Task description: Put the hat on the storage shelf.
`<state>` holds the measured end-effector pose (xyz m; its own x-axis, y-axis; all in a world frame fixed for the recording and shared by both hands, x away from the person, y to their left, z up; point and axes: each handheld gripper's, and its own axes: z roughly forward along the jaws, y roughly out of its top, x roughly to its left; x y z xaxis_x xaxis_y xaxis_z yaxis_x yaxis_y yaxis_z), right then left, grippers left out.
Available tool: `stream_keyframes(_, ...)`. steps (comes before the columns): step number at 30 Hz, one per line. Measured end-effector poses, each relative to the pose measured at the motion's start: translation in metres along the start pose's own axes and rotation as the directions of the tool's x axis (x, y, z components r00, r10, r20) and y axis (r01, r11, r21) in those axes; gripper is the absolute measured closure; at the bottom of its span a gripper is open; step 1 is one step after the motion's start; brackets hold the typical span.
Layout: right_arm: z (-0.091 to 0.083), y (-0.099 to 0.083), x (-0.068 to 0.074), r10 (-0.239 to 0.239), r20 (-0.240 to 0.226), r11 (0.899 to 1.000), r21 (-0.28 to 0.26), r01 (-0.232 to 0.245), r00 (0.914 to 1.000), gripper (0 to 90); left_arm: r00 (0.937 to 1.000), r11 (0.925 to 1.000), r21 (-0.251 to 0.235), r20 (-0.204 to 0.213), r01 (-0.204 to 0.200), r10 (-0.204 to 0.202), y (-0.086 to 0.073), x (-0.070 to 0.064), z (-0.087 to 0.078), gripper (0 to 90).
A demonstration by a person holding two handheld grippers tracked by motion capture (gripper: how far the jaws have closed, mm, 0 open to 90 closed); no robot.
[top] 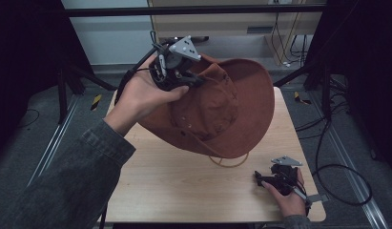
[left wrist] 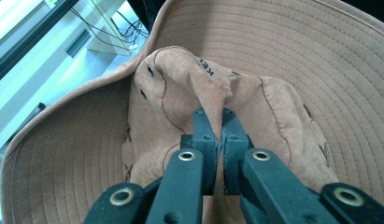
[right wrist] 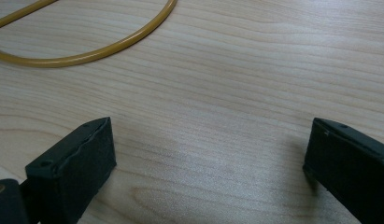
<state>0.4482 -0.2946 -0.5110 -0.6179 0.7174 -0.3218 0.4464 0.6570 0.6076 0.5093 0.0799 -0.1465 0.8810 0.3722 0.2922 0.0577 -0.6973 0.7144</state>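
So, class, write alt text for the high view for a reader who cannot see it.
The left gripper pinches the crown of a brown wide-brimmed hat and holds it tilted above a wooden table. The right gripper rests open near the table's corner, beside the hat's yellow cord.

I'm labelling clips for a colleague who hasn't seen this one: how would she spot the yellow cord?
Start at the light wooden table. Above it the left gripper holds up a wide-brimmed brown hat. Below the hat's lower brim, a thin yellow cord loops onto the wood, the only slender, glossy thing there.
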Motion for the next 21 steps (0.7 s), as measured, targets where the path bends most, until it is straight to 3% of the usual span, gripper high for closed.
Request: stream_keyframes(21, 0.000, 0.000, 0.000, -0.001, -0.001, 1.000, 0.001, 0.001, 1.0000, 2.0, 0.9991, 0.9996, -0.005, 0.033, -0.027, 0.028, 0.025, -0.012, 0.028, 87.6)
